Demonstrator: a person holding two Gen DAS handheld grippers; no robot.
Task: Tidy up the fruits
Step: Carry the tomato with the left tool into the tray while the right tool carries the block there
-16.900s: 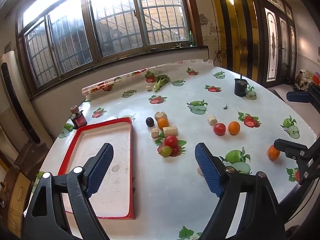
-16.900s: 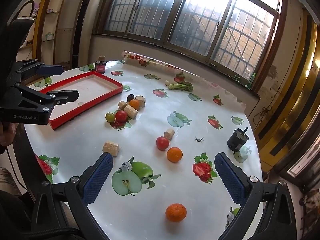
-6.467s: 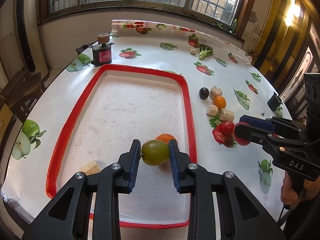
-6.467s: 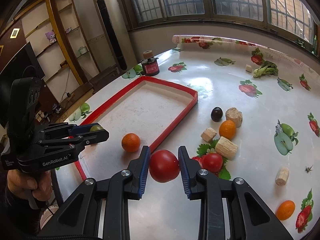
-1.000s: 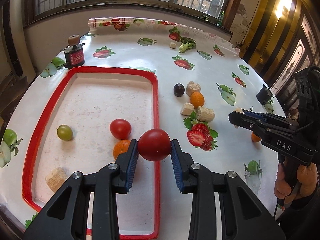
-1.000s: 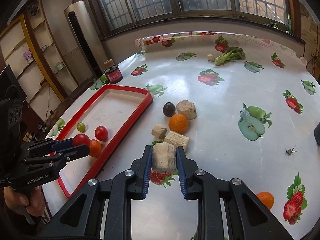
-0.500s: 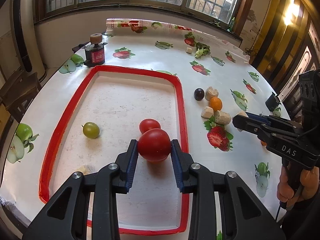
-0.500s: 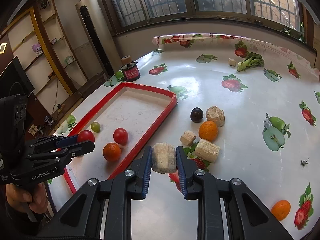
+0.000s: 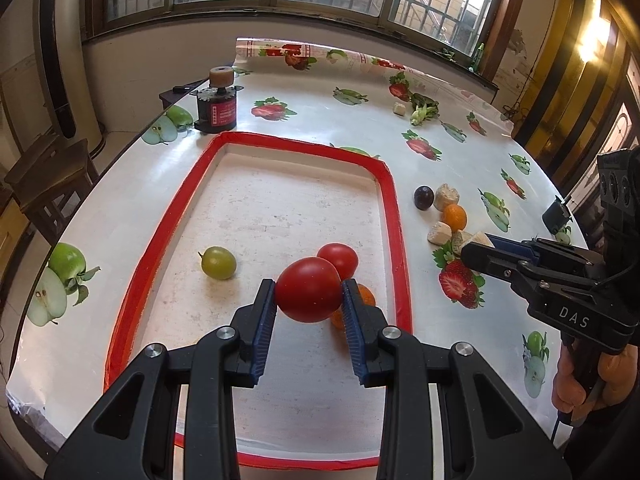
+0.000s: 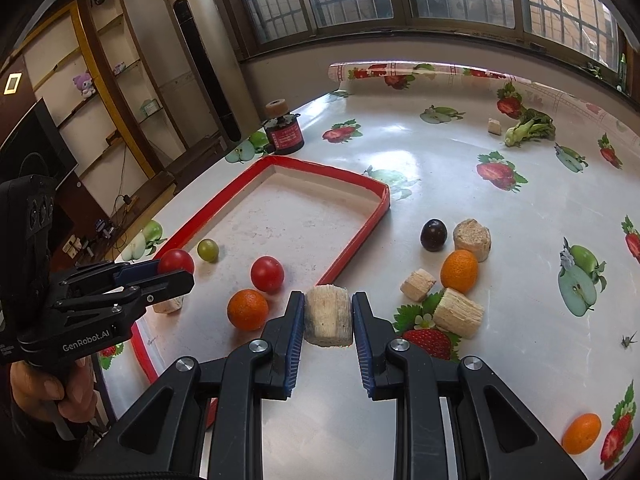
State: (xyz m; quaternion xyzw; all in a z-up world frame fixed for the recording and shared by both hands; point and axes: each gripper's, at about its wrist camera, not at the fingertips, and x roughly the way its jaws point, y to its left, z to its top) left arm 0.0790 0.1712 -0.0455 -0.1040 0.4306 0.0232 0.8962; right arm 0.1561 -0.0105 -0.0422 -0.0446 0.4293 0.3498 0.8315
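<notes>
White glossy oilcloth printed with fruit covers the table (image 9: 320, 92), the largest thing in view. On it lies the red-rimmed tray (image 9: 394, 200), taken here as the landmark.

Left gripper (image 9: 308, 304) over the tray's near right part, blue pads pinching a large red tomato (image 9: 309, 295) by its sides; the tomato is held above the tray floor, between the fingertips. Right gripper (image 10: 328, 316) just outside the tray's right rim, pads pressed onto a pale fibrous block (image 10: 329, 315), which sits squarely between the fingers.

Inside the tray: a smaller tomato (image 10: 267, 274) and an orange (image 10: 247, 309) near the right rim, a green grape-like fruit (image 9: 218, 263) toward the left rim, and a pale chunk (image 10: 170, 304) at the near left, half hidden by the left gripper.

Right of the tray, on the cloth: a dark plum (image 10: 433, 234), a second orange (image 10: 459, 266) and three more pale blocks clustered together. A third orange (image 10: 581, 433) lies well apart, further right. Beyond the tray's far left corner stands a small dark jar (image 9: 217, 110).
</notes>
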